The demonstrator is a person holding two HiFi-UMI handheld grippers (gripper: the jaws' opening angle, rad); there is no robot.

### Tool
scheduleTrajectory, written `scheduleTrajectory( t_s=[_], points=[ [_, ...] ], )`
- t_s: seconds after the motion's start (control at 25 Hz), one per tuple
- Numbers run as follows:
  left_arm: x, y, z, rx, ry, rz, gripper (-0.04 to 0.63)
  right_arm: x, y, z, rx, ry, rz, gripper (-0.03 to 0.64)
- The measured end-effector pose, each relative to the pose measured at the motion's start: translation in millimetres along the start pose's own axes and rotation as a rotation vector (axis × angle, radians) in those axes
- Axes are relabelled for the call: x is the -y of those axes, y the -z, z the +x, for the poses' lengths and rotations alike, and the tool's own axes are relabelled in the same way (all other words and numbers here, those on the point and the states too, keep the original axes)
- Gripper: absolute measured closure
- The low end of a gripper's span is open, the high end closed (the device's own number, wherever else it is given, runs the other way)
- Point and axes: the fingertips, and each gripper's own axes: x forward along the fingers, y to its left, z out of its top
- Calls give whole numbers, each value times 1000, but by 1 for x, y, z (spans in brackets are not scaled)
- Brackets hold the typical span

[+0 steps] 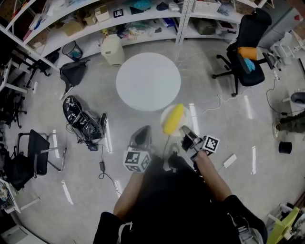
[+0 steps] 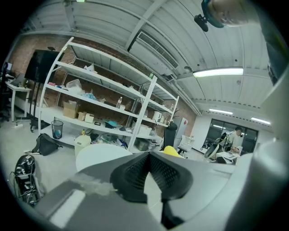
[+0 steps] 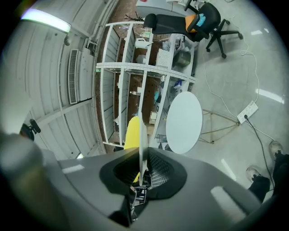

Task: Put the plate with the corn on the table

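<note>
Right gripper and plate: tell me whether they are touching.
Touching. The right gripper view shows the right gripper closed, its fingers pressing the plate, seen edge-on between them, with the corn on it.

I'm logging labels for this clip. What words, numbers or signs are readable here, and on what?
None can be read.
Left marker cube: black-and-white square patterns, no letters.
Right marker cube: the same.
Shelf marker: pattern only.
Shelf boxes: any print too small to read.
</note>
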Motion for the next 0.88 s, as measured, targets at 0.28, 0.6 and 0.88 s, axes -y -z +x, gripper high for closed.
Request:
scheduleTrajectory(
  t_s=[0.28,0.6,0.88],
  points=[
    [-15,0,12,-10,17,-3,591,9,-3,13,20,-6,2,577],
    [-20,-8,39,22,-53,-15,591,12,-25,25,-16,-39,19,577],
    [-22,-14,61,64,-111,-33,592,19,-45,38,-67,-61,13,577]
  ],
)
